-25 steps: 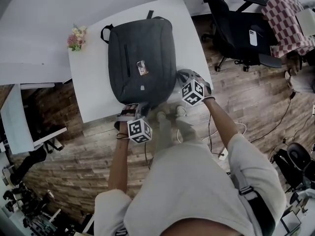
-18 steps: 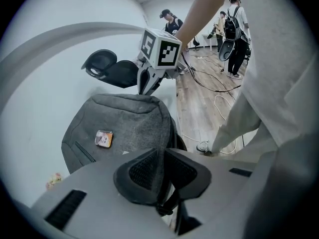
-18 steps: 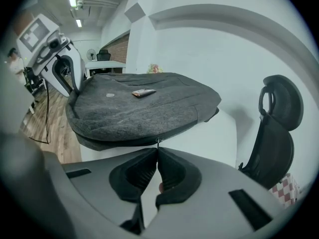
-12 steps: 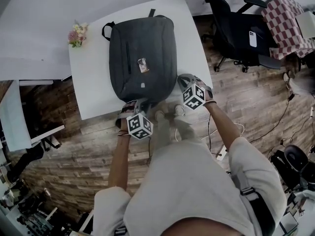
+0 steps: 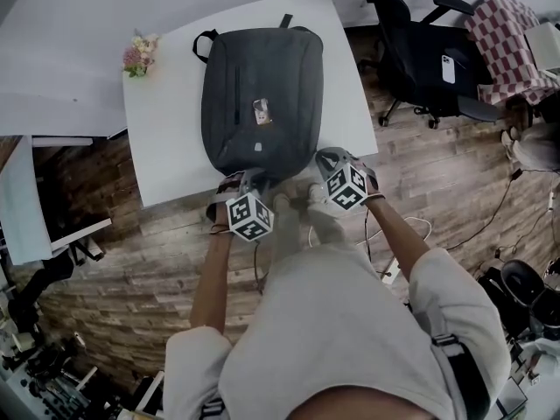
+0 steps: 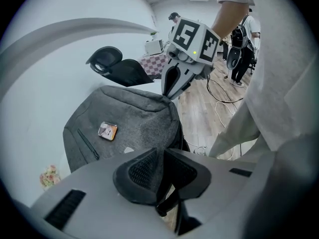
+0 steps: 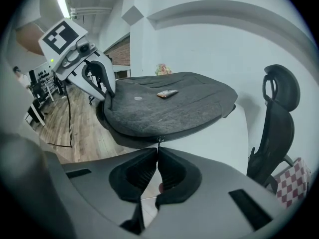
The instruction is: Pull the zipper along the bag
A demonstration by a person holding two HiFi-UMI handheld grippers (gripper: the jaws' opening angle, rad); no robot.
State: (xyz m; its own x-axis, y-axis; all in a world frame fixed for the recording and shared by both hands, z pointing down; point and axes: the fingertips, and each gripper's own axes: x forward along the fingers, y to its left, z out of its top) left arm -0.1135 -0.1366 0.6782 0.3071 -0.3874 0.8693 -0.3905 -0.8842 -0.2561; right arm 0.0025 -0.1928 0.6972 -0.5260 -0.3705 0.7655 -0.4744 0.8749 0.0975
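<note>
Right gripper (image 7: 157, 150): jaws together, pinching small metal zipper pull (image 7: 160, 140) at near edge of backpack (image 5: 262, 94); we judge it ready to drag along track. Left gripper (image 6: 160, 156): clamped on backpack's dark corner fabric, our anchor against sliding. Backpack grey woven cloth, rounded, flat on smooth white tabletop (image 5: 166, 147). Flower bunch (image 5: 136, 55) at far corner.

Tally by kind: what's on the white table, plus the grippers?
dark grey fabric backpack: 1
small metal zipper pull: 1
small pink-and-white flower bouquet: 1
small rectangular picture tag: 1
two-jaw grippers, left and right: 2
total: 6
</note>
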